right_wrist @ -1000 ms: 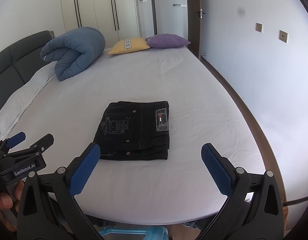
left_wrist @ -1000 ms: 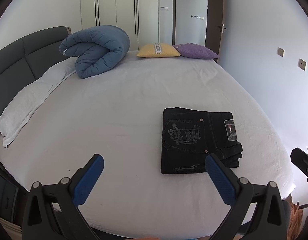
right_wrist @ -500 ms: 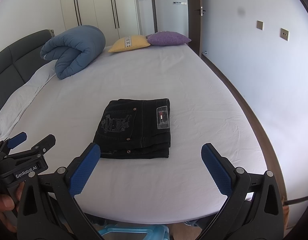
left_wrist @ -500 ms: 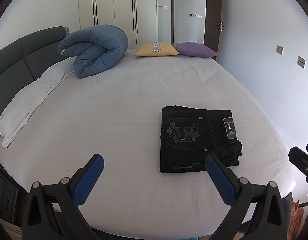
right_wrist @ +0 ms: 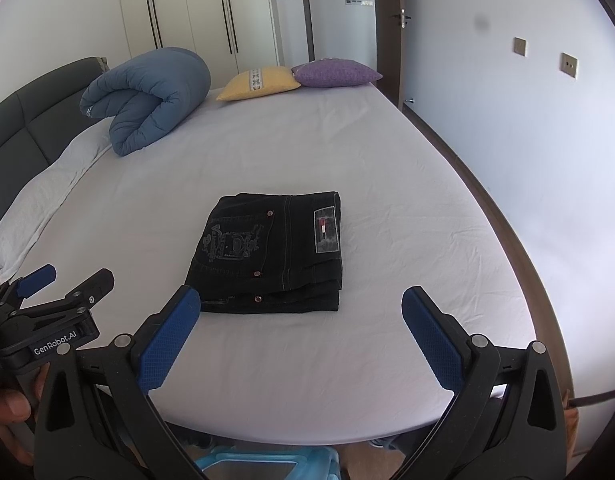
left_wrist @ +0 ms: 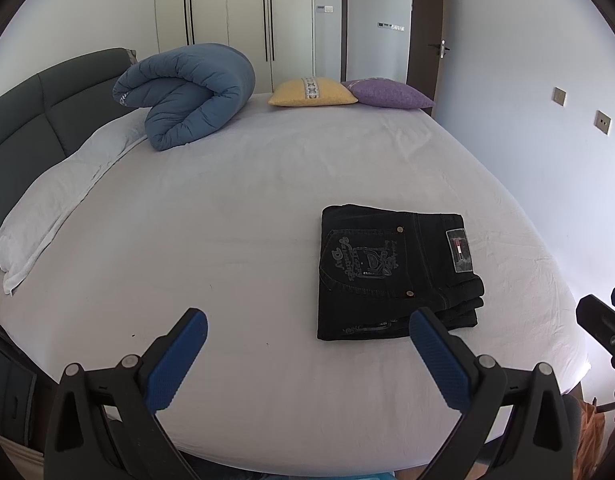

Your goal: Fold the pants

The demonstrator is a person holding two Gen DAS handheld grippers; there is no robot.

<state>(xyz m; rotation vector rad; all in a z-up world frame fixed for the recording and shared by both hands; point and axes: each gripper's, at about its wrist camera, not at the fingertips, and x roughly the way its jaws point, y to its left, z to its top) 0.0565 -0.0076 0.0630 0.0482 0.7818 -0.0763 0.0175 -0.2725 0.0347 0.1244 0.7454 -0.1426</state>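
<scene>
Both claws gape wide, empty, off the near edge of the bed [right_wrist: 387,184]: right gripper [right_wrist: 299,316], left gripper [left_wrist: 307,340]. Pants [right_wrist: 271,252] lie folded, near-centre, well apart from both, straight ahead of right, off to left's right side; long axis runs crosswise. Right's nearer.

A rolled blue duvet [left_wrist: 187,94] lay near the bed's [left_wrist: 227,208] headboard [left_wrist: 39,112] edge. Yellow [left_wrist: 312,92] and purple [left_wrist: 389,94] cushions sat touching at the far edge.
</scene>
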